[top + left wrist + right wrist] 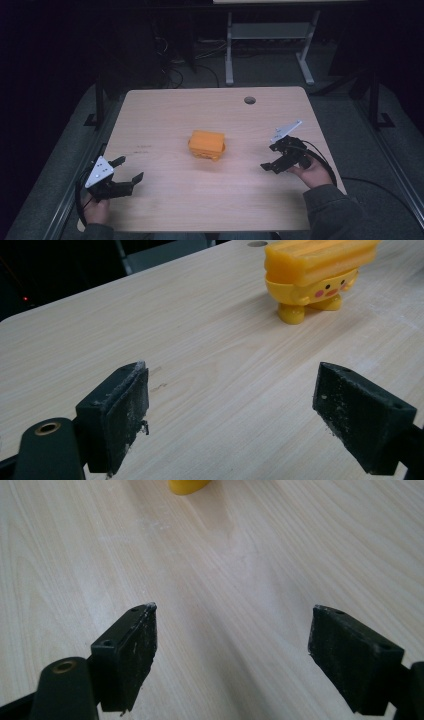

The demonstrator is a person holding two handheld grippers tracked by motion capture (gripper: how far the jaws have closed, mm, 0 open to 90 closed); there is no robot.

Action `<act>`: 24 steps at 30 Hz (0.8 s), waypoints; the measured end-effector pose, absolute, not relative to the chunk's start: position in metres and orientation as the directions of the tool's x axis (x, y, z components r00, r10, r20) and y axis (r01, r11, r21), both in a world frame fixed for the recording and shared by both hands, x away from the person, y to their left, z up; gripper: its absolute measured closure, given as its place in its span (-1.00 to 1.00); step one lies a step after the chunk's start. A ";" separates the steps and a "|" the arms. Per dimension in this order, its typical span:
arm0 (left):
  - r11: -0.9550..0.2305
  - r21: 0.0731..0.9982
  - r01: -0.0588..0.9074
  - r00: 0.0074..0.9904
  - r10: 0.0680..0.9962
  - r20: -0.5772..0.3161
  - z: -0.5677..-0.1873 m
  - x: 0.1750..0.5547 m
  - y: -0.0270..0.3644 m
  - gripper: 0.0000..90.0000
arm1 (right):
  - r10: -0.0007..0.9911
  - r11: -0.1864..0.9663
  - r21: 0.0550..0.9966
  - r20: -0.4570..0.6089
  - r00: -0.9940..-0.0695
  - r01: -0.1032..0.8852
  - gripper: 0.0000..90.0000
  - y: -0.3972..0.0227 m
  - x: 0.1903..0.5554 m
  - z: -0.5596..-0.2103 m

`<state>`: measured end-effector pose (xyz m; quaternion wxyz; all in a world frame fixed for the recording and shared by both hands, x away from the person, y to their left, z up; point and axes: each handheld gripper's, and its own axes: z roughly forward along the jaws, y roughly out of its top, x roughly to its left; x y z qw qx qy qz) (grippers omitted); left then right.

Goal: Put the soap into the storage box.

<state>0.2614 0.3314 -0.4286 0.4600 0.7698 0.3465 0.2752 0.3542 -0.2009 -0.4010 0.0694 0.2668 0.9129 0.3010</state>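
Note:
An orange-yellow toy box (207,144) with a ribbed lid, a small face and stubby feet stands near the middle of the wooden table (165,110). My left gripper (127,169) hovers open at the table's front left, well short of the toy. In the left gripper view the toy box (315,275) sits ahead to the upper right, beyond the wide-apart jaws of the left gripper (232,407). My right gripper (270,156) is open at the right, a little way from the toy. In the right gripper view, the right gripper (232,645) holds nothing and the toy's foot (187,486) peeks at the top.
A round cable hole (249,100) lies near the table's far edge. Beyond the table stands a white desk frame (270,45) with cables on the dark floor. Metal rails run along both sides of the table.

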 end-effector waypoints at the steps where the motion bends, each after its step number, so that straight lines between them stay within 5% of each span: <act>1: -0.337 0.899 0.281 0.608 0.787 0.105 -0.429 0.261 0.331 -0.69 | 0.533 0.672 0.588 0.039 -0.845 0.450 -0.58 -0.203 0.353 -0.402; 24: -0.350 0.892 0.286 0.614 0.782 0.110 -0.431 0.263 0.328 -0.69 | 0.582 0.610 0.623 0.068 -0.811 0.490 -0.58 -0.236 0.321 -0.427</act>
